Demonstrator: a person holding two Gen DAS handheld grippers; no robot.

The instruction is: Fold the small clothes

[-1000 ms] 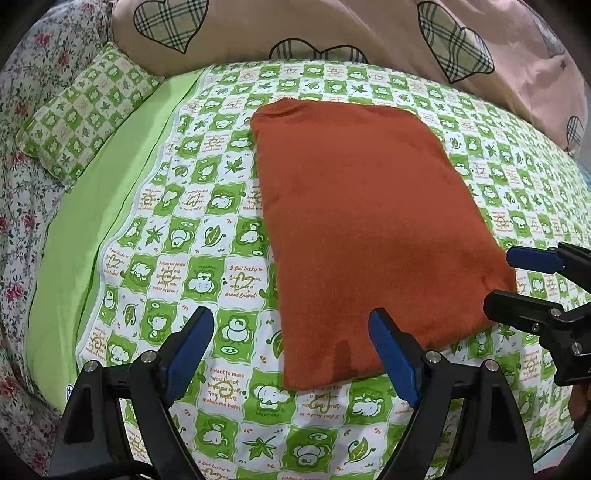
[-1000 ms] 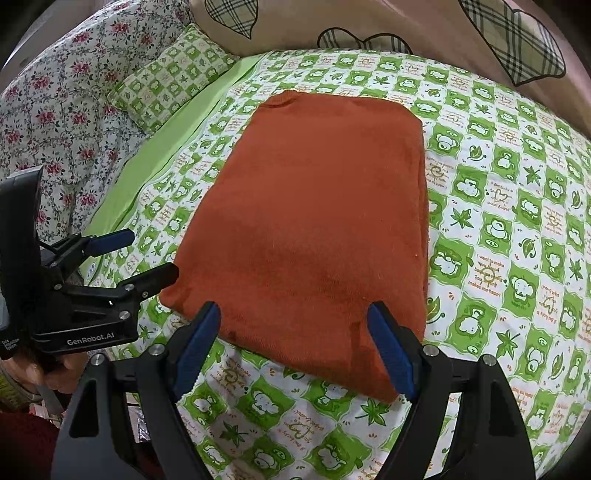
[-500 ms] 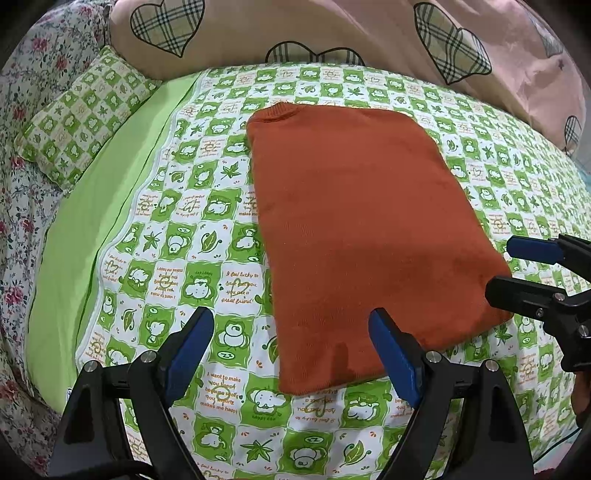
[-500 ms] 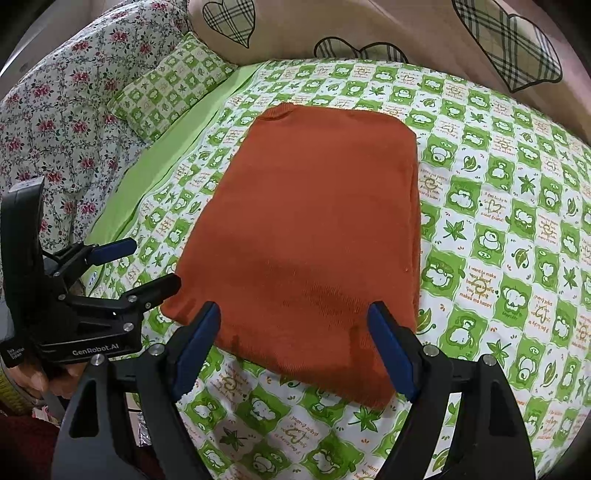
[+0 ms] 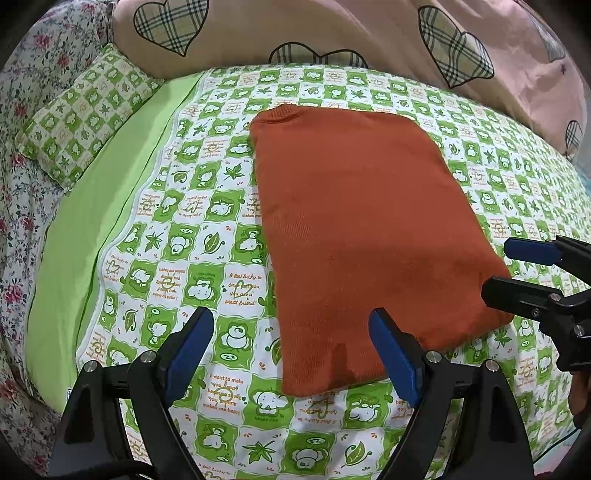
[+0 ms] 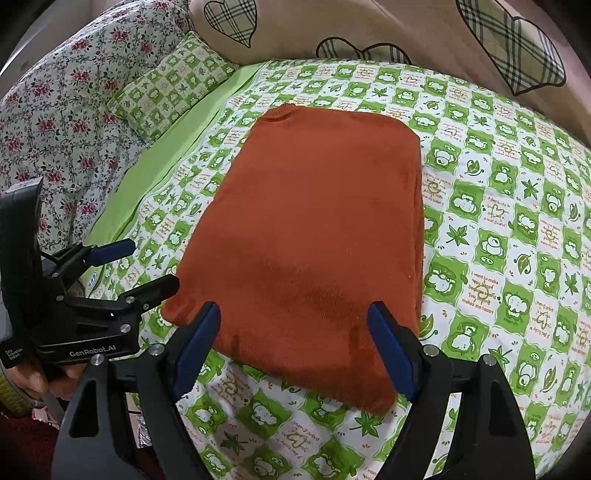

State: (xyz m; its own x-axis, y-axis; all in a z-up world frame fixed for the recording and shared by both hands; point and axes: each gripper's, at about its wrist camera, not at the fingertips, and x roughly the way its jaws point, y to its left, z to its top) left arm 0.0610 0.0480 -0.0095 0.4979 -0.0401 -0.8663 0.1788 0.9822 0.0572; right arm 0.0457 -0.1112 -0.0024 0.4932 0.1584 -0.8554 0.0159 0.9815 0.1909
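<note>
Sweater: the orange sweater (image 5: 364, 236) is lying flat on the bed as a folded rectangle, its ribbed collar end pointing toward 12 o'clock and its near edge toward me at 6 o'clock.
Bed cover: the green checked bedspread (image 5: 207, 258) is carrying the sweater, with a plain lime strip along its 9 o'clock side.
My left gripper (image 5: 291, 354): I am holding its jaws spread wide, gripping nothing, hovering over the sweater's near left corner; one blue pad is sitting over the bedspread and the other over the orange knit.
My right gripper (image 6: 295, 347): I am keeping its jaws spread too, gripping nothing, both blue pads hanging over the sweater's near edge.
Left view only: my right gripper (image 5: 532, 273) is showing from the side at 3 o'clock, by the sweater's near right corner, jaws apart; whether it is touching the knit I cannot tell.
Right view only: my left gripper (image 6: 136, 266) is showing at 9 o'clock with white lettering on its body, one black finger tip reaching the sweater's near left corner; my hand (image 6: 44, 380) is gripping its handle below.
Pillows: a green checked pillow (image 6: 170, 85) is lying at 11 o'clock; the pink heart-print pillow (image 5: 332, 33) is lying across 12 o'clock.
Floral quilt (image 6: 55, 110): it is showing far more broadly in the right view, at 10 o'clock.
</note>
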